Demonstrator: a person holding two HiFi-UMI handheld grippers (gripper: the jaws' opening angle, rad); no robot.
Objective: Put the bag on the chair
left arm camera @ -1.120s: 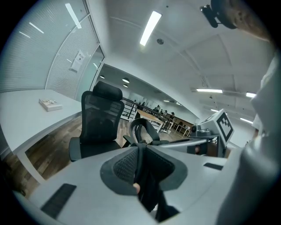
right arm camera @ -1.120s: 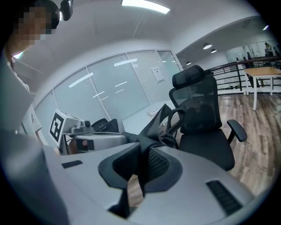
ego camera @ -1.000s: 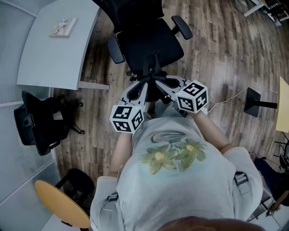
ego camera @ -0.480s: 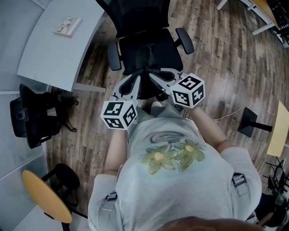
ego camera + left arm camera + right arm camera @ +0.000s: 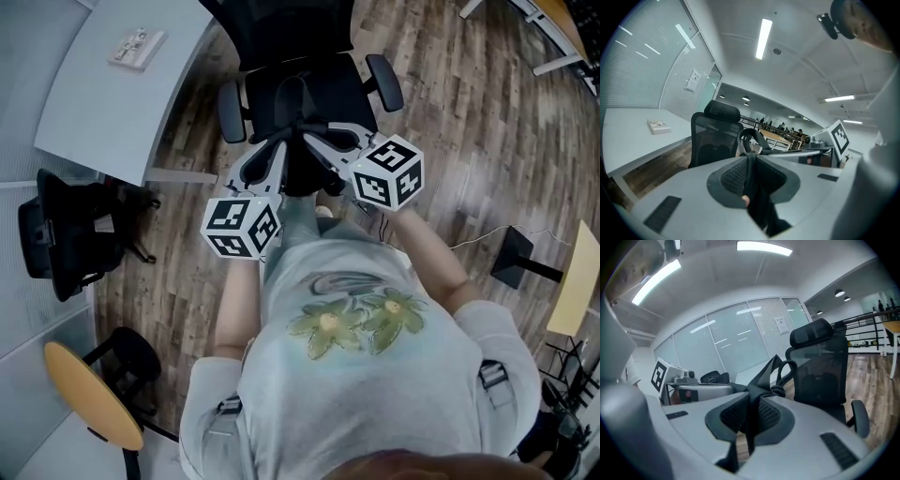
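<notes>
Closest to me, the left tongs [image 5: 748, 178] are clamped on a black strap [image 5: 751, 140] of the bag [image 5: 302, 173], the webbing squeezed flat between the pads. The right tongs [image 5: 749, 414] are likewise shut on another strap, with a looped handle standing up just past them. The bag hangs down between the two tips, its long axis vertical, and it is carried in the air, not set down.

The chair [image 5: 349, 94] lies straight ahead of both tongs. Its seat is just beyond and below the bag, so I judge the coming move as forward and then down. Neither hand looks clearly nearer.

Only the head view shows the bag's body against the seat's front edge, though black on black blurs the outline. The two gripper views show the pinch itself and the chair's upright backrest [image 5: 820, 364]. Farther off, the left gripper view shows a white tabletop [image 5: 633, 140] with a small box [image 5: 658, 125].
</notes>
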